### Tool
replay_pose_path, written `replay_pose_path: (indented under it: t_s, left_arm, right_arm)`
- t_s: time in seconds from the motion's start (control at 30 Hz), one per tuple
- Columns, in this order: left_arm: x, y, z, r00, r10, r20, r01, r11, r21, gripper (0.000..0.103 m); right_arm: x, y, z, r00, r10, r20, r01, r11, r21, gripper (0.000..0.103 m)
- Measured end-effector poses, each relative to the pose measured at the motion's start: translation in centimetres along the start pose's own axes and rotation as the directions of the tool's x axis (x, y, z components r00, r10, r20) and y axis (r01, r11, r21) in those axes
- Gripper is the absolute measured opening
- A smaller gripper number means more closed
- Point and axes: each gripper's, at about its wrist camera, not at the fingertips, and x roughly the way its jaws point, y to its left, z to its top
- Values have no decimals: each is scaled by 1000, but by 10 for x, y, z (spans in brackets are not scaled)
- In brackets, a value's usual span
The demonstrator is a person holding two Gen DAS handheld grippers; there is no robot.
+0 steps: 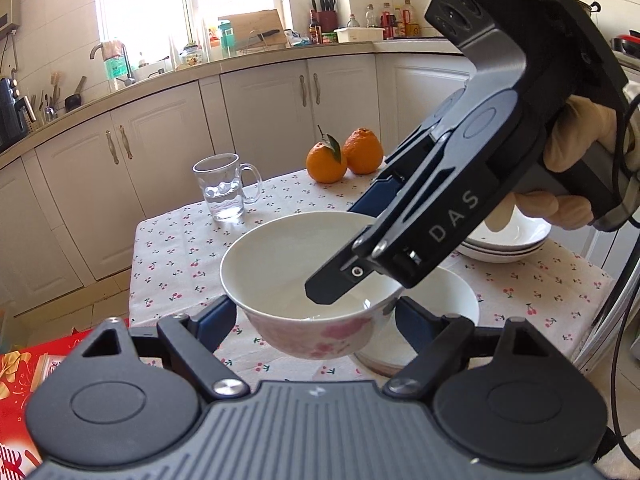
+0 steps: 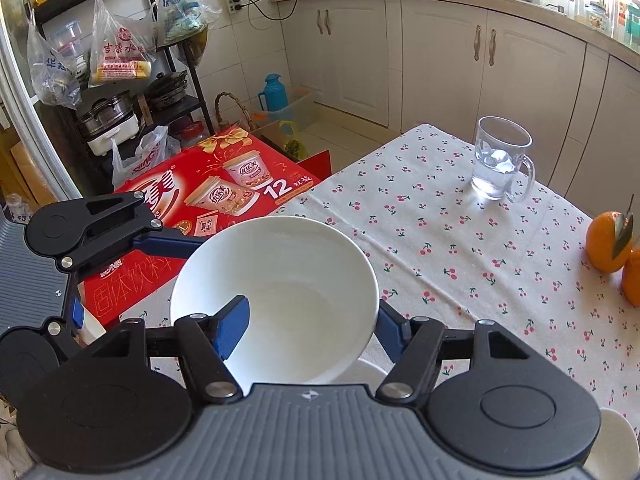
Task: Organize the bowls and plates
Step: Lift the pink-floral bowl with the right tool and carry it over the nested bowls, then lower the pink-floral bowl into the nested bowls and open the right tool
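Note:
A white bowl with pink flowers (image 1: 304, 280) hangs above the cherry-print table. My right gripper (image 1: 352, 248) comes in from the upper right and is shut on its rim, one finger inside, one outside. In the right wrist view the bowl (image 2: 280, 292) fills the middle, with my right gripper (image 2: 308, 328) clamped on its near rim. My left gripper (image 1: 316, 320) is open, its blue pads on either side of the bowl, apart from it; it also shows at left in the right wrist view (image 2: 120, 272). A second white bowl (image 1: 448, 300) sits below. Stacked white plates (image 1: 508, 244) lie behind.
A glass mug (image 1: 224, 188) with water stands at the table's far left corner. Two oranges (image 1: 344, 156) sit at the far edge. A red gift box (image 2: 208, 200) lies beside the table. Kitchen cabinets (image 1: 260, 120) run behind.

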Motion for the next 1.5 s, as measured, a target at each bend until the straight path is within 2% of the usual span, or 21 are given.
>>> replay_pose_path:
  t_s: [0.23,0.63,0.93,1.5]
  left_arm:
    - [0,-18,1,999,-35,6,35,999,17,86]
    - [18,-36,-1,995,-95,-34,96,995,22,86]
    - [28,-36,-7,991,-115,-73,116,993,3,86]
    - [34,-35,-9,984,-152,-94,151,988,-24,88]
  right_arm:
    - [-19,-4,-21,1000,-27,11,26,999,26,73]
    - [-31,-14,-51,999,-53,0,53,996,73,73]
    - [-26,-18,-57,999,-46,-12,47,995,86,73]
    - [-19,-21,-64,998,-53,-18,54,994,92,73]
